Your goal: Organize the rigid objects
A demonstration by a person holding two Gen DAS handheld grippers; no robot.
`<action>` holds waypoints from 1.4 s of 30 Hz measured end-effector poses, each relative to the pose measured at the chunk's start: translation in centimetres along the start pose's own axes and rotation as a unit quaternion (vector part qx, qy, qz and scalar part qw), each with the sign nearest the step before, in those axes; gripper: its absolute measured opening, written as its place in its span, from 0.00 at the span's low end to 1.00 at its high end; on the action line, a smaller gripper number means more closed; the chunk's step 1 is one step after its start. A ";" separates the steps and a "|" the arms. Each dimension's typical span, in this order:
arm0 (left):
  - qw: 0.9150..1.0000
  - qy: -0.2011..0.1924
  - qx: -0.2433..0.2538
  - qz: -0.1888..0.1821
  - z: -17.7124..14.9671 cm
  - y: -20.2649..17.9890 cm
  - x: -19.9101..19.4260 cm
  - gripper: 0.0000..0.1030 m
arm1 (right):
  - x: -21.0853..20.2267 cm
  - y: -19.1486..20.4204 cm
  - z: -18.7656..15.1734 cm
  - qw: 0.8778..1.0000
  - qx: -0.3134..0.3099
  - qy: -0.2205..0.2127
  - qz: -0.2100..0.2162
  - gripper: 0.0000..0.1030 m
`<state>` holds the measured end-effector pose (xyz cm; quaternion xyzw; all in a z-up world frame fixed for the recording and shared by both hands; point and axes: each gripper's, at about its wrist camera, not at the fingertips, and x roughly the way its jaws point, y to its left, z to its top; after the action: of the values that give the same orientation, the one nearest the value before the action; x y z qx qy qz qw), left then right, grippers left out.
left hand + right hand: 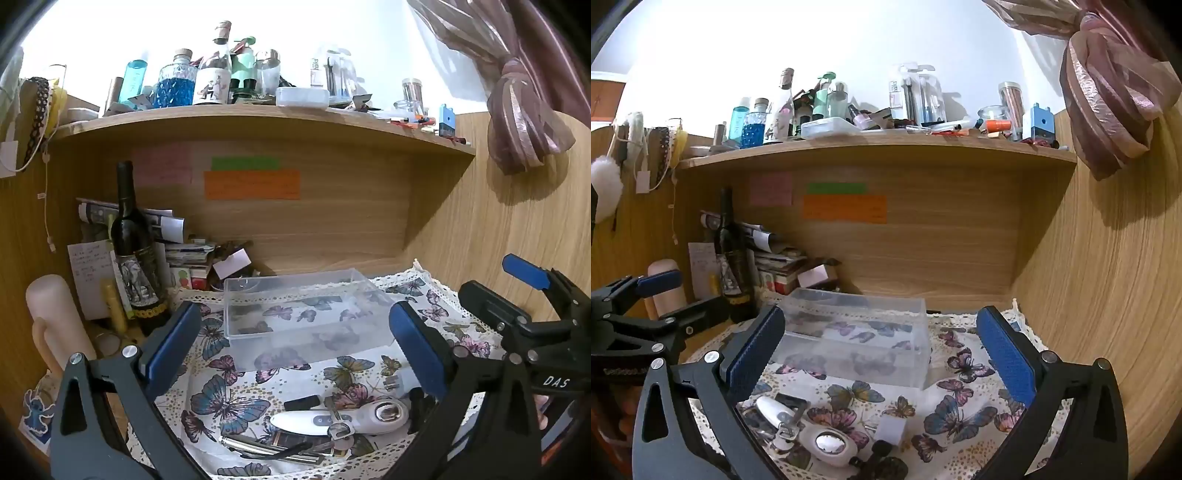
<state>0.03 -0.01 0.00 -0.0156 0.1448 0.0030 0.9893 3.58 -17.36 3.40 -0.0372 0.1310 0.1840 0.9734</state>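
Observation:
A clear plastic box point(306, 314) stands empty on the butterfly cloth point(229, 402); it also shows in the right wrist view point(857, 332). Nearer me lies a pile of small items: a white handheld device with a round metal end point(340, 419), a black stick point(303, 403), keys point(340, 430) and dark metal pieces point(273, 448). The same device point(827, 445) and a white plug adapter point(892, 428) show in the right wrist view. My left gripper point(295, 350) is open above the pile. My right gripper point(882, 354) is open and empty, facing the box.
A dark wine bottle point(135, 251), a pale candle point(55, 325) and stacked papers point(173, 240) crowd the back left corner. A shelf point(258, 118) overhead carries several bottles and jars. A wooden wall point(1108, 295) closes the right side. The right gripper shows in the left view point(524, 295).

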 end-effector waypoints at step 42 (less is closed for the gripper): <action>1.000 -0.020 0.000 0.002 0.7 -0.6 -0.4 1.00 | 0.7 -0.4 -0.1 1.000 0.021 0.010 0.006 1.00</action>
<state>-0.19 -0.62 0.80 -0.0150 0.1245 0.0054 0.9921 4.35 -17.55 3.09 -0.0182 0.1443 0.1867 0.9716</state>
